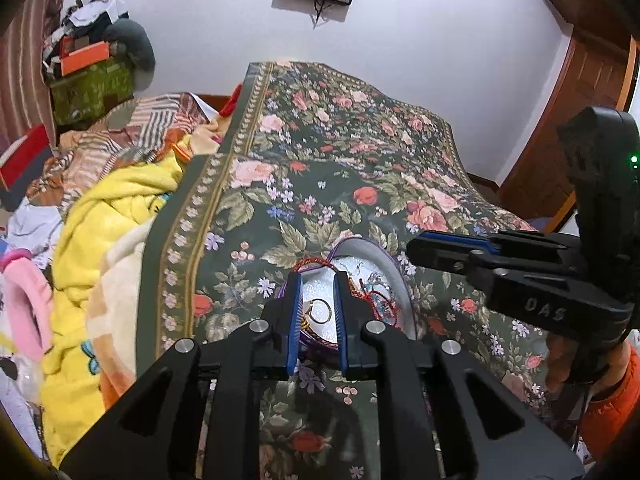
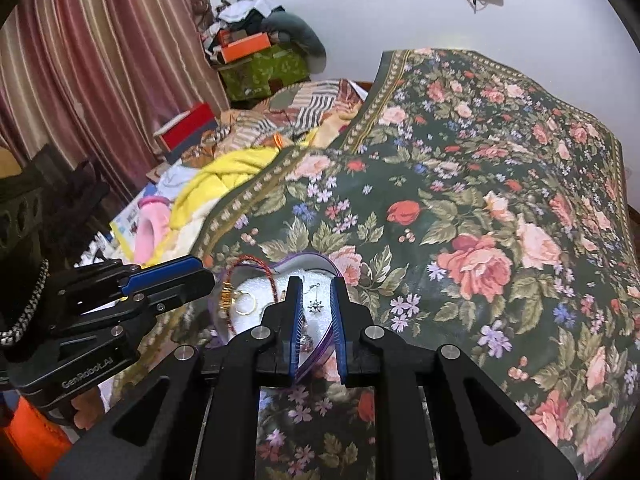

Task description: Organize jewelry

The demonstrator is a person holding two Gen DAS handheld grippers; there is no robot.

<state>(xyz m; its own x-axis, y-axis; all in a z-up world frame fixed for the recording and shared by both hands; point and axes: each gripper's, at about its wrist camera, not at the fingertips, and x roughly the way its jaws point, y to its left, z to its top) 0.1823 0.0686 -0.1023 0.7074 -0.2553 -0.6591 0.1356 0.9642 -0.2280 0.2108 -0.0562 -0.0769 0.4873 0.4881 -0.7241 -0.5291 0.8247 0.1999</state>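
Observation:
A heart-shaped white dish with a purple rim lies on the floral cloth and holds the jewelry. In it are a gold ring, a red cord bracelet with gold beads, a small silver star-shaped piece and tangled red cords. My left gripper hovers over the dish's left half, above the ring. My right gripper hangs over the silver piece on the right half. Both have their jaws nearly together with nothing held.
The dark green floral cloth covers the bed and drops off at its far and right edges. To the left are heaped a yellow blanket, patterned bedding and a pink item. Boxes and a curtain stand behind. An orange sleeve shows.

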